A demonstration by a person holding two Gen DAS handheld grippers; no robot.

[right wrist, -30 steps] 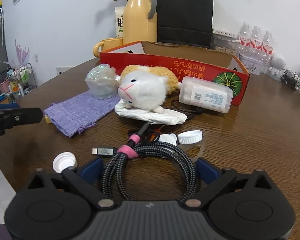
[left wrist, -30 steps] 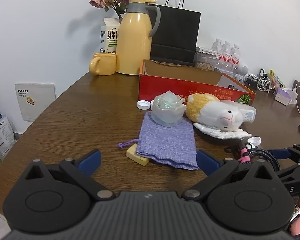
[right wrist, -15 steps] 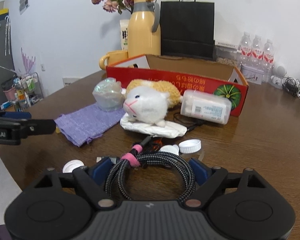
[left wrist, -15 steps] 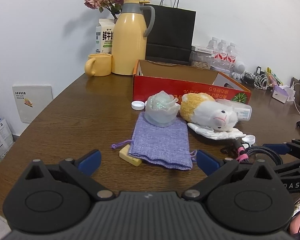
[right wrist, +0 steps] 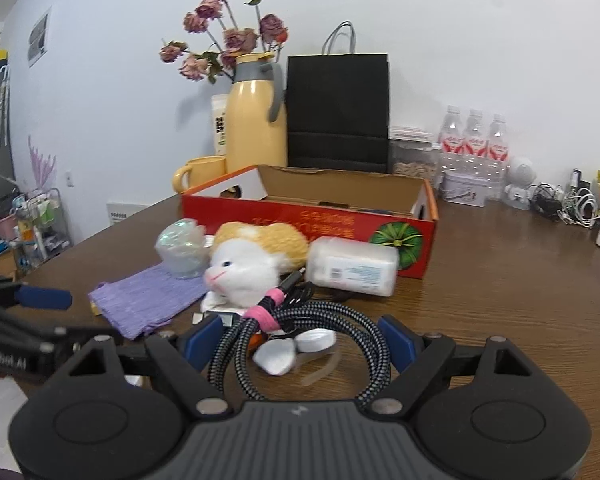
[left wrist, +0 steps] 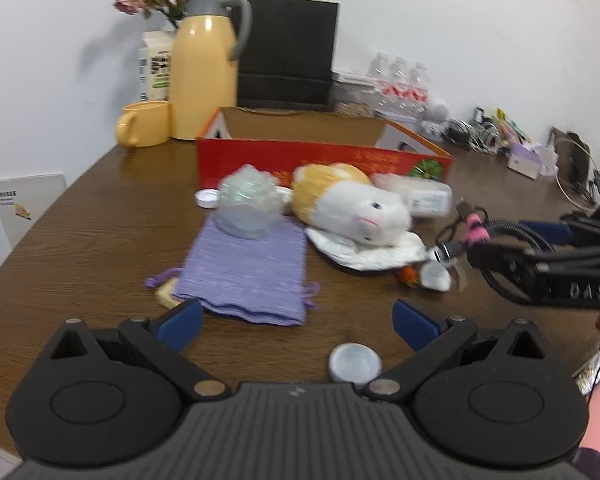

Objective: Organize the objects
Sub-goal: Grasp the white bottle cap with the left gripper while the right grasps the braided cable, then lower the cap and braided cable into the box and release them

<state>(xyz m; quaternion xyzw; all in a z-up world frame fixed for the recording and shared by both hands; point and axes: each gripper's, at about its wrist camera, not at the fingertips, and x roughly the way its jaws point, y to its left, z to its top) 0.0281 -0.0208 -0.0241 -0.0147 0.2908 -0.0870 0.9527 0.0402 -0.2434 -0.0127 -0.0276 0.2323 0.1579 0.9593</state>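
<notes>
Right gripper [right wrist: 300, 334] tilted down, clasping coiled cable [right wrist: 300, 328] above table [right wrist: 500, 280]

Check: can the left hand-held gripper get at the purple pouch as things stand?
Probably yes. The left hand-held gripper stands open just short of the purple pouch, with only bare table between them; the wrapped clear bundle sits on its far end.
</notes>
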